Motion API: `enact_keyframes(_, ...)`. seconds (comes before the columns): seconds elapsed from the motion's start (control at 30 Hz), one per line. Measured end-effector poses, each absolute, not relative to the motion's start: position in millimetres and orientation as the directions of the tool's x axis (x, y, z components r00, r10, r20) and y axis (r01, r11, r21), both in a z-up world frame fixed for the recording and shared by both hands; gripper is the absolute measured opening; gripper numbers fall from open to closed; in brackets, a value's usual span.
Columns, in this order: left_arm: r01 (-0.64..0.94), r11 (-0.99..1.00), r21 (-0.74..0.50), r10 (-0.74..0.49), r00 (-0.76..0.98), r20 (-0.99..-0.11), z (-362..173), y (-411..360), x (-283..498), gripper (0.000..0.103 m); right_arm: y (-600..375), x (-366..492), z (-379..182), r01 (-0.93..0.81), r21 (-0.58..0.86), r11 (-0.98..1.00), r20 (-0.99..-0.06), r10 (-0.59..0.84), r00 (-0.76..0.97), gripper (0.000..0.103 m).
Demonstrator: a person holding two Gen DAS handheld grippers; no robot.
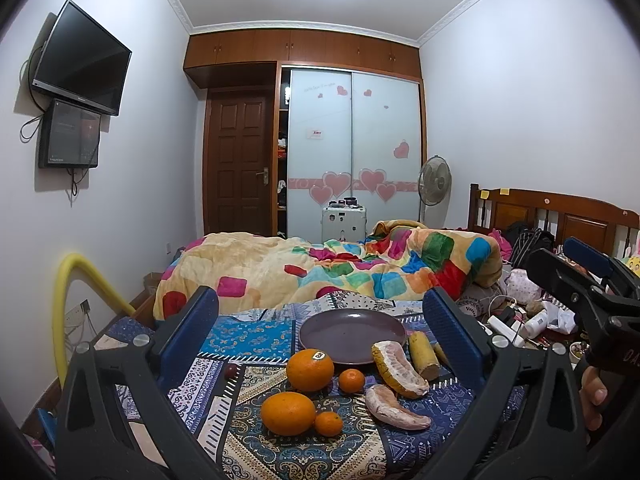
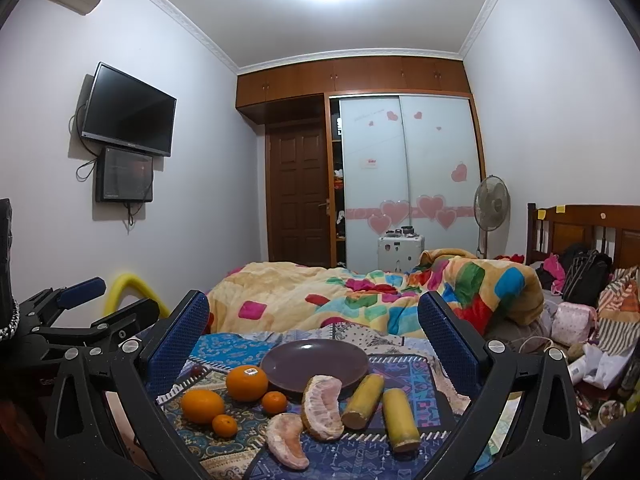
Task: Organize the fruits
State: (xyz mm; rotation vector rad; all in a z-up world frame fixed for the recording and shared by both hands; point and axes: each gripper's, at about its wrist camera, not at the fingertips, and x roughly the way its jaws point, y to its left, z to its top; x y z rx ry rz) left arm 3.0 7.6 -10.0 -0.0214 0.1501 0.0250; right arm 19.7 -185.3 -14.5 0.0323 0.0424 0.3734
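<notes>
Peeled pomelo wedge (image 2: 286, 442) nearest, lower centre. My left gripper (image 1: 320, 344), right gripper (image 2: 312, 344) wide open, empty. Approach low, pinch softly, carry to plate (image 2: 316, 364).

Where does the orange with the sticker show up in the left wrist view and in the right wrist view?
Left wrist view: the stickered orange sits centre-low, just in front of the purple plate.
Right wrist view: the stickered orange sits left of centre, at the purple plate's front-left rim.
Shared landmark: the purple plate.
</notes>
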Motion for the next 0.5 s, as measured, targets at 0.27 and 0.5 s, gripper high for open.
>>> enact_keyframes(0.27, -0.022, 0.999, -0.025, 0.017, 0.988, -0.155, -11.9, 8.0, 5.0, 0.103, -185.3, 23.0, -14.8, -0.37, 0.045, 0.928, -0.042, 0.372, 0.927, 0.103)
enact_keyframes(0.5, -0.021, 0.999, -0.028, 0.016, 0.988, -0.155, -12.0, 9.7, 5.7, 0.103, -185.5, 24.1, -16.8, -0.374, 0.049, 0.926, -0.047, 0.377, 0.925, 0.103)
